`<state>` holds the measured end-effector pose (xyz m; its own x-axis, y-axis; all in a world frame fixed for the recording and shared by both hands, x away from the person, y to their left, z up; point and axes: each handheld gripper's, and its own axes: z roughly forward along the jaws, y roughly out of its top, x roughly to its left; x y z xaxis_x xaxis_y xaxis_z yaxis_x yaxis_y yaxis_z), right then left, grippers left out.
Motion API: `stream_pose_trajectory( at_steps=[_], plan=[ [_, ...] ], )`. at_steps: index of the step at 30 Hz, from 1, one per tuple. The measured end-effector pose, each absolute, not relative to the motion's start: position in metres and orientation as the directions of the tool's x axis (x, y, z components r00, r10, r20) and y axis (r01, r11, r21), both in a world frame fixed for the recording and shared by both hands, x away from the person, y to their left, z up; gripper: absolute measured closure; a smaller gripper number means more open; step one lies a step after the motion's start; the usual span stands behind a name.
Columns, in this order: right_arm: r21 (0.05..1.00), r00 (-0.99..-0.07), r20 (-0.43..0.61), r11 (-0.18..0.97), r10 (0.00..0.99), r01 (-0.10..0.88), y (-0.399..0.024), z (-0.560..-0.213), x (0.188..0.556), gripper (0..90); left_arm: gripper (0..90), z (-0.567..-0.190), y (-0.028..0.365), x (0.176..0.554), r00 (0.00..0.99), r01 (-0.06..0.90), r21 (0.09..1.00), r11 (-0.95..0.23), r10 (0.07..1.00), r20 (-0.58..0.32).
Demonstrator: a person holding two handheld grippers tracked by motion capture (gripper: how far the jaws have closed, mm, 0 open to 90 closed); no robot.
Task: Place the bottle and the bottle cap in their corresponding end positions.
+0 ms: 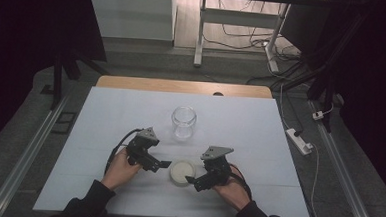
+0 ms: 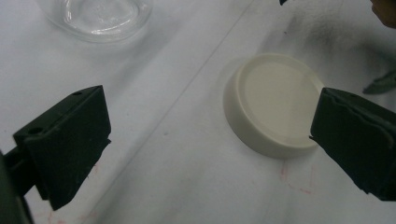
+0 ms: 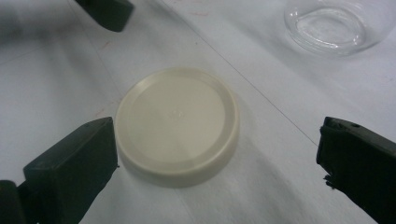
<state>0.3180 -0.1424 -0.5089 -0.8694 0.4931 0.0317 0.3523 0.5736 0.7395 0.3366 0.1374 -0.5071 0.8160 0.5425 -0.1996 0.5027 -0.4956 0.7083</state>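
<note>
Grippers left (image 1: 166, 163) and right (image 1: 189, 179), we note, both gape wide flanking cream lid (image 1: 182, 171), lower centre; glass jar (image 1: 183, 122) above.

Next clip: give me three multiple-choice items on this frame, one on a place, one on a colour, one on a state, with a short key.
1. Where does the round cream plastic lid lie?
A. on top of the jar
B. flat on the white table cover, between the two tools
C. on the floor

2. What colour is the lid?
A. red
B. black
C. cream

3. How stands the clear glass jar?
A. upright and uncapped
B. tipped on its side
C. capped

Key:
1 B, the high view shows it between the left tool and the right tool.
2 C, both gripper views show it pale cream.
3 A, its open mouth faces up, and the lid lies apart from it.
</note>
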Motion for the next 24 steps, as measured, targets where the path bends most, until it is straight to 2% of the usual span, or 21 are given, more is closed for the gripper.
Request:
stream_pose_trajectory(
  at_steps=[24],
  plan=[
    [0.747,-0.819,0.014,0.538,0.573,0.39,-0.191,-0.498,0.302,0.0,0.0,-0.503,0.183,0.276,0.77,0.529,0.722,-0.446,0.609,-0.188]
  ],
)
